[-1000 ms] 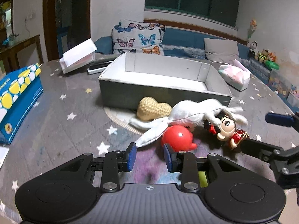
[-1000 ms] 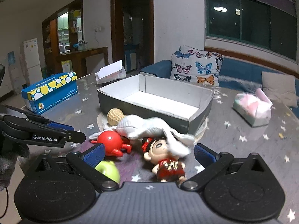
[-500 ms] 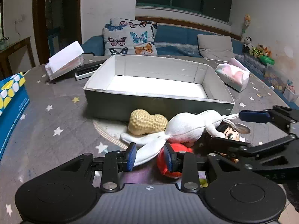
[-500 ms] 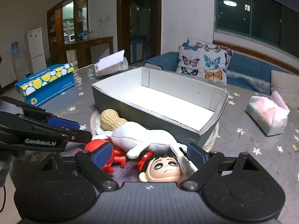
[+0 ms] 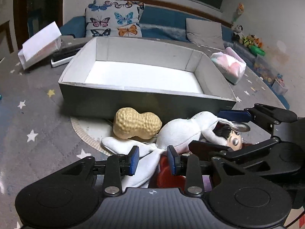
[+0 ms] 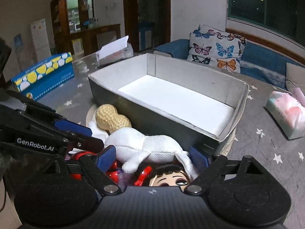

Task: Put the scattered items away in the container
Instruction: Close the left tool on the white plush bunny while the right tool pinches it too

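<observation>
An empty grey box [image 5: 144, 97] with a white floor stands on the table; it also shows in the right wrist view [image 6: 167, 120]. In front of it lie a yellow peanut toy [image 5: 136, 123], a white plush toy [image 5: 181, 131], a red toy [image 5: 167, 173] and a doll with black hair [image 5: 233, 138]. My left gripper [image 5: 153, 161] is open, its jaws either side of a white plush limb, the red toy just behind. My right gripper [image 6: 152, 157] is open wide around the plush [image 6: 144, 145] and the doll's head [image 6: 168, 178].
A blue and yellow tissue box [image 6: 43, 72] stands at the left. A pink tissue pack [image 6: 286, 112] lies at the right. A white paper holder [image 5: 41, 44] sits behind the box on the left. A sofa with a butterfly cushion [image 5: 114, 22] is behind the table.
Both grippers have moved forward and down over the pile of toys. The left jaws now straddle the plush limb; the right jaws now straddle the plush and the doll.
</observation>
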